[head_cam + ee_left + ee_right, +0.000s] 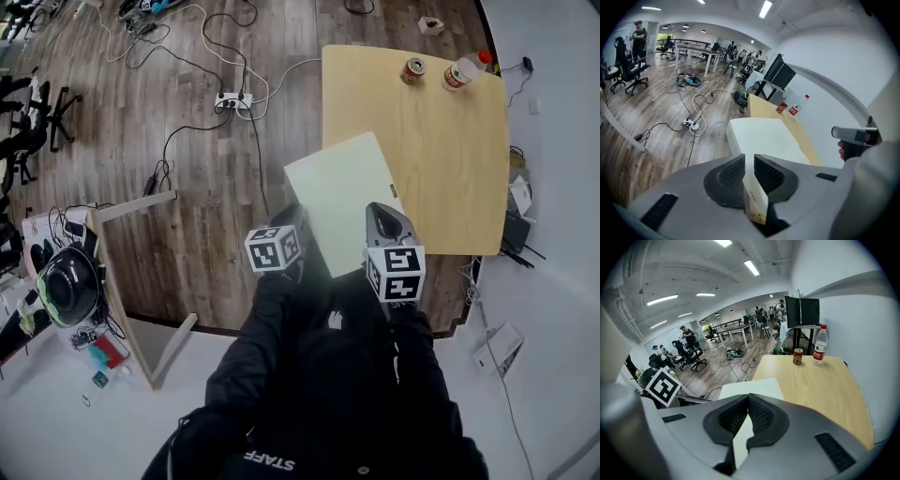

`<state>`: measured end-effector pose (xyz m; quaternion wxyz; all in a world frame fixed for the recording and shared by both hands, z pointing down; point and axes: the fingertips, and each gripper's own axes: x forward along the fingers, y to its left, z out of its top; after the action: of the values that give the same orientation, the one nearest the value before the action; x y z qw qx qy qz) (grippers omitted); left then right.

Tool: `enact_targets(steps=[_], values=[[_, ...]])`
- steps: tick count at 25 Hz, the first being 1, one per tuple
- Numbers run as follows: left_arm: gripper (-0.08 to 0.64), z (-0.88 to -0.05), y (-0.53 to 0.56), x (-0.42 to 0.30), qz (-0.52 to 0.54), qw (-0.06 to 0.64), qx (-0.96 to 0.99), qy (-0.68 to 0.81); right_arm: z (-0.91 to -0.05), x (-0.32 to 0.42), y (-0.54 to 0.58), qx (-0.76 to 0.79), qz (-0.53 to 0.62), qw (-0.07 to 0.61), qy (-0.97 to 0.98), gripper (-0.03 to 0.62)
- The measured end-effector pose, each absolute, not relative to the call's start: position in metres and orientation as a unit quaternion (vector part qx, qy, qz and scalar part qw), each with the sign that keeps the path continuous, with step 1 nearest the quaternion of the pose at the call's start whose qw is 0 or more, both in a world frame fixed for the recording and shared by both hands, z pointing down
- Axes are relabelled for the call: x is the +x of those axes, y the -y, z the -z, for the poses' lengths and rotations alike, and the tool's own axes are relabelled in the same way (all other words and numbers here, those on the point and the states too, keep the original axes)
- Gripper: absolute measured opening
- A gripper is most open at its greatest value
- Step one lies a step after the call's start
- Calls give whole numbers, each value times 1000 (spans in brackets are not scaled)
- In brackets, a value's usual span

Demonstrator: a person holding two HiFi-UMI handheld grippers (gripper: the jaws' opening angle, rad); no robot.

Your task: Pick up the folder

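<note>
The folder [342, 192] is a pale, flat rectangle over the near left part of the wooden table [441, 141], with its left side sticking out past the table's edge. My left gripper [298, 225] is shut on the folder's near left corner. My right gripper [380, 220] is shut on its near right edge. In the left gripper view the folder [761, 138] runs away from the closed jaws of the left gripper [749, 161]. The right gripper view shows the folder [751, 389] pinched in the right gripper [747, 401]. I cannot tell whether the folder touches the table.
A can [412, 69] and a plastic bottle [464, 70] stand at the table's far edge. A power strip [232, 101] and cables lie on the wood floor to the left. A black helmet [66, 286] and a wooden frame [122, 300] sit at the near left.
</note>
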<state>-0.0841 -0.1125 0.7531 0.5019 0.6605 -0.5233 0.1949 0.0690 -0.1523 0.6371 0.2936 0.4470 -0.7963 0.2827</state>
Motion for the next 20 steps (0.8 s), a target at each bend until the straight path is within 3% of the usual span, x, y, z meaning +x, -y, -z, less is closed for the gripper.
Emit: enact_targets(steps=[3, 6, 10, 20], values=[[150, -759, 116, -82, -179, 519, 666, 506, -643, 65, 156, 445, -285, 296, 795, 23], [186, -763, 120, -78, -149, 537, 670, 490, -648, 62, 161, 442, -288, 299, 795, 23], [287, -771, 128, -73, -98, 576, 671, 457, -654, 61, 169, 439, -290, 302, 795, 23], [356, -792, 141, -70, -61, 610, 677, 407, -676, 59, 180, 431, -301, 318, 789, 23]])
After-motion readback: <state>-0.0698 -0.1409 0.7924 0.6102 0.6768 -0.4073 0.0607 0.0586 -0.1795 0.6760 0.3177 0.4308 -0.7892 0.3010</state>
